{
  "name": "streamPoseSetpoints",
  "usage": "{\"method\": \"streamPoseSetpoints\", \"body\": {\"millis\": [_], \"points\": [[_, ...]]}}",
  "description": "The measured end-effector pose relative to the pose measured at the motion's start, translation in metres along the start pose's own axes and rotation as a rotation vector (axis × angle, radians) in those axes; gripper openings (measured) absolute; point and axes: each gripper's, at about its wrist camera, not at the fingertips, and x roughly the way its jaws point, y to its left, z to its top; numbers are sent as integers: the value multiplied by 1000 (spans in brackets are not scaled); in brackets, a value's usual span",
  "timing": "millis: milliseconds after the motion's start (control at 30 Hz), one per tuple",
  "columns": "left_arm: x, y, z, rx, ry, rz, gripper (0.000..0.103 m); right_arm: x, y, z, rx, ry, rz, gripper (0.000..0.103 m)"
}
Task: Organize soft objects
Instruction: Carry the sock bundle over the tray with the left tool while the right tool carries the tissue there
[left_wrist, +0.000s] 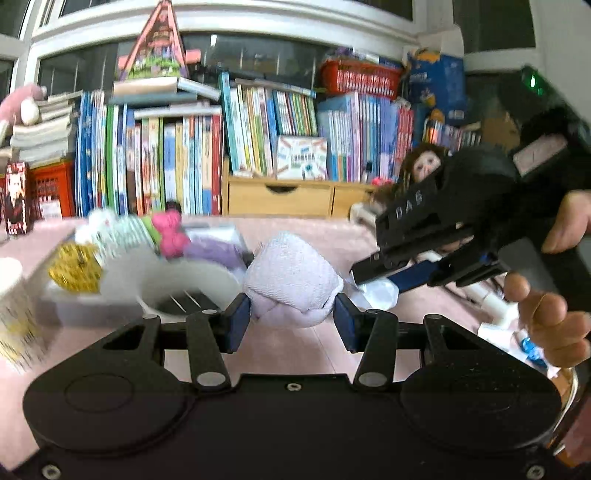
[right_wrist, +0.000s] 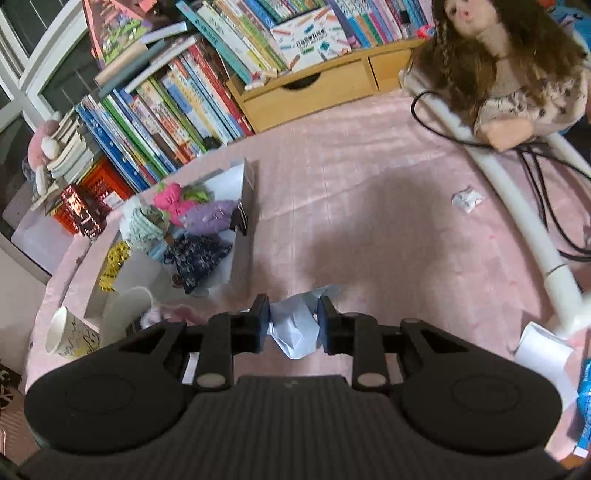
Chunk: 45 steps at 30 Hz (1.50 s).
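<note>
My left gripper (left_wrist: 291, 301) is shut on a pale lilac rolled sock ball (left_wrist: 291, 277), which bulges above its blue pads over the pink cover. My right gripper (right_wrist: 293, 321) is shut on a crumpled pale blue soft piece (right_wrist: 295, 332); in the left wrist view this gripper (left_wrist: 369, 269) reaches in from the right, held by a hand (left_wrist: 546, 317). An open white box (right_wrist: 245, 199) to the left holds several soft items: a pink one (right_wrist: 170, 199), a purple one (right_wrist: 210, 218), a dark floral one (right_wrist: 195, 254) and a mint knitted one (right_wrist: 144, 225).
A paper cup (right_wrist: 70, 336) stands near the box. A doll (right_wrist: 517, 74), a white curved tube (right_wrist: 517, 206) and black cables lie at the right. A crumpled scrap (right_wrist: 467, 199) rests on the pink cover (right_wrist: 369, 166). Books and a wooden drawer unit (right_wrist: 314, 88) line the back.
</note>
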Motion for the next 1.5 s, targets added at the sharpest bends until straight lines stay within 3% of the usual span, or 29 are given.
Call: {"method": "streamPoseSetpoints", "body": {"millis": [167,467,667,833,1067,1500], "points": [[-19,36,30,13,-21,2,47,-8,31,8,-27,-39,6,33],[-22,118,74,39,-18,97,47,5,103,26,-88,-69,54,33],[16,181,104,-11,105,80,47,38,145,35,-128,-50,54,33],[55,220,121,-51,193,120,47,66,171,41,-160,-35,38,33],[106,238,120,-81,368,98,47,98,185,53,-171,-6,-12,33],[147,234,109,-68,446,125,47,146,183,58,-178,31,-94,34]]}}
